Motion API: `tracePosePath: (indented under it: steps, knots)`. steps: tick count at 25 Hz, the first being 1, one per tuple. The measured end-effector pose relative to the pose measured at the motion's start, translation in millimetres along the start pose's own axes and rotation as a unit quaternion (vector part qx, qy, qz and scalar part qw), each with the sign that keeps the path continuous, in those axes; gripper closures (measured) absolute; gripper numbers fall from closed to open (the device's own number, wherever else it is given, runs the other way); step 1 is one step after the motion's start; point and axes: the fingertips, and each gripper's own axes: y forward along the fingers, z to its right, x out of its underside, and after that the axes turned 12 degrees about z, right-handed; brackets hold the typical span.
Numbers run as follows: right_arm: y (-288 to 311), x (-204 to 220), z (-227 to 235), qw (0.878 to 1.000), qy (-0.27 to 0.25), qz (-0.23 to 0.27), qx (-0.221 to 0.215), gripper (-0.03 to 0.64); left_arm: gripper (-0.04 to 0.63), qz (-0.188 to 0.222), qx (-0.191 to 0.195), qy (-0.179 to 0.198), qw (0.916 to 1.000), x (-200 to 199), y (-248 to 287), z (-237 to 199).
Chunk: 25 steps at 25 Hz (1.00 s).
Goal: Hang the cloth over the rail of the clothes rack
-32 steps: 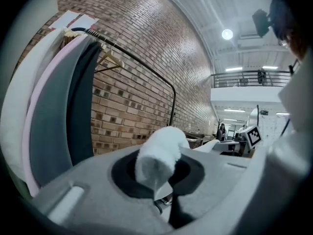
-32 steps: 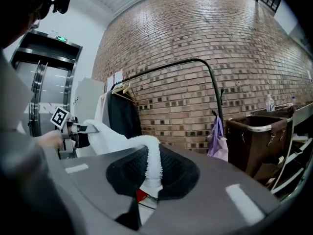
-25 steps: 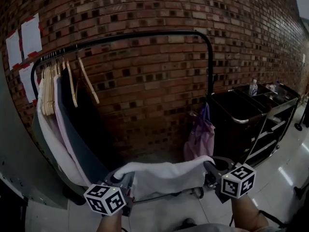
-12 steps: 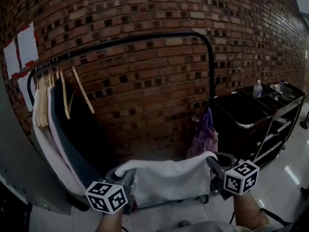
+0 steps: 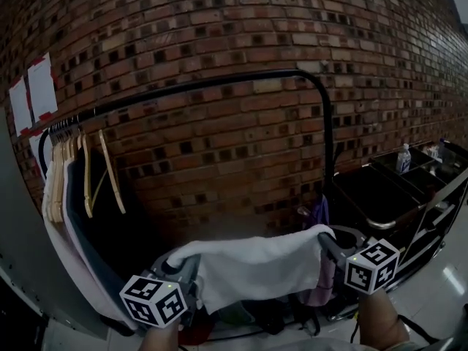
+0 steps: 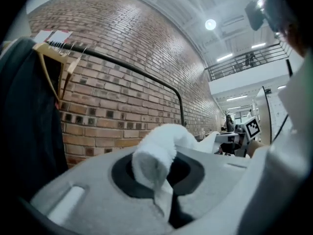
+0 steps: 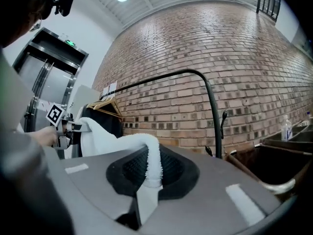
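Observation:
A white cloth hangs stretched between my two grippers, low in the head view. My left gripper is shut on its left corner, and my right gripper is shut on its right corner. The black rail of the clothes rack arcs across above and beyond the cloth, in front of the brick wall. The cloth is below the rail and apart from it. The rail also shows in the right gripper view, and as a dark bar in the left gripper view.
Wooden hangers with a dark garment and pale garments fill the rack's left end. A purple bag hangs by the rack's right post. A black cart with a bottle stands at the right.
Both grippers have risen a little with the cloth held taut. The rack and wall have shifted down and left in the head view, as the view tilts up.

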Motion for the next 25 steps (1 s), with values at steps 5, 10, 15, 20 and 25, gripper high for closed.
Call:
tracePosePath:
  steps: [5, 10, 15, 20, 25]
  knots:
    - [41, -50, 38, 0.998, -0.033, 0.053, -0.023, 0.592, 0.572, 0.037, -0.011, 0.038, 0.9985, -42, 48, -6]
    - [72, -107, 61, 0.991, -0.072, 0.109, -0.040, 0.592, 0.572, 0.079, -0.022, 0.090, 0.9925, -94, 83, -6]
    - [100, -179, 71, 0.978, -0.111, 0.171, -0.038, 0.591, 0.572, 0.125, -0.039, 0.148, 0.9804, -162, 104, -12]
    - [134, -257, 71, 0.961, -0.150, 0.228, -0.034, 0.591, 0.572, 0.178, -0.053, 0.184, 0.9652, -247, 118, -28]
    - [171, -325, 70, 0.944, -0.193, 0.263, -0.038, 0.591, 0.572, 0.201, -0.061, 0.263, 0.9417, -327, 135, -44]
